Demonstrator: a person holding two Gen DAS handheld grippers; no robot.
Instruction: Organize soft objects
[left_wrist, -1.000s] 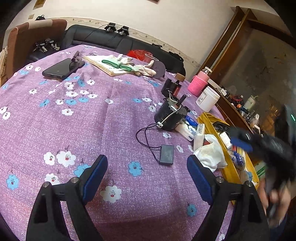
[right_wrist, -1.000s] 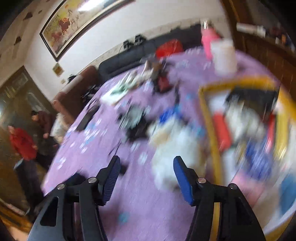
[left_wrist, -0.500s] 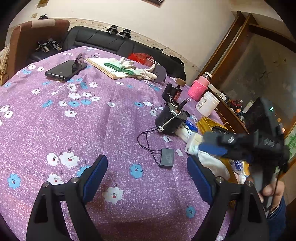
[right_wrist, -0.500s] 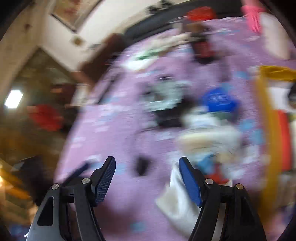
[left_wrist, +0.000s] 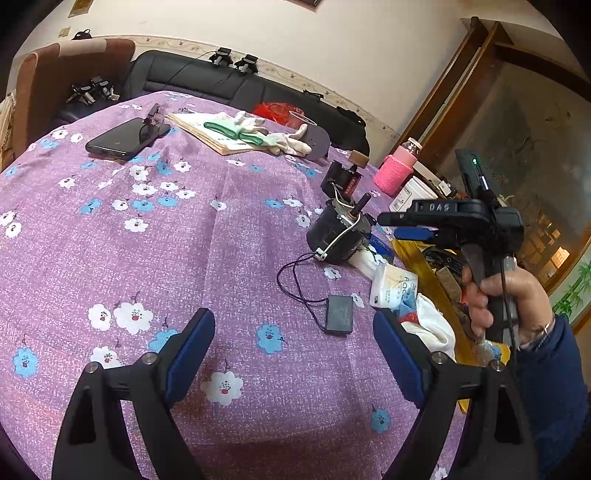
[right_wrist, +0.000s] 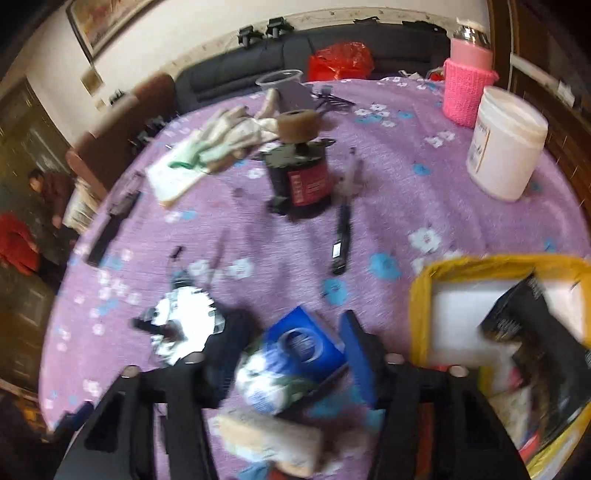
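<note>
- Low in the middle of the right wrist view, the right gripper (right_wrist: 291, 354) has a blue packet (right_wrist: 301, 345) between its jaws, which are closing; blur hides whether the pads press on it yet.
- That packet looks like a soft wrapper with a shiny, crinkled lower end, so it is judged light, yielding and a little slippery; a hold across its middle seems safer than one at the loose end.
- Below it lies a pale tissue pack (right_wrist: 269, 443), also soft and light, likely to dent rather than break.
- At the lower right of the left wrist view a second tissue pack (left_wrist: 393, 286) and a white cloth (left_wrist: 432, 325) lie by the edge of the yellow box (left_wrist: 408, 254); the cloth is limp and would be best pinched at a bunched fold.
- Toward the upper middle of that view, gloves (left_wrist: 255, 131) rest on a notebook (left_wrist: 207, 133), well apart from both grippers.
- Across the bottom of that view the left gripper (left_wrist: 291, 354) hovers over the purple tablecloth (left_wrist: 184, 240) with its jaws spread wide and nothing between them.
- A hand (left_wrist: 506, 299) grips the right tool's handle at the right edge.
- Hard things crowd the packet: a black motor (left_wrist: 338, 236) just left of it, with a thin cord running to a small black block (left_wrist: 340, 314).
- Further off stand a red-labelled motor (right_wrist: 299, 177), a white tub (right_wrist: 504, 147), a pink-sleeved bottle (right_wrist: 467, 85) and a phone (left_wrist: 125, 138).
- The cord and motor are the likeliest snags.
</note>
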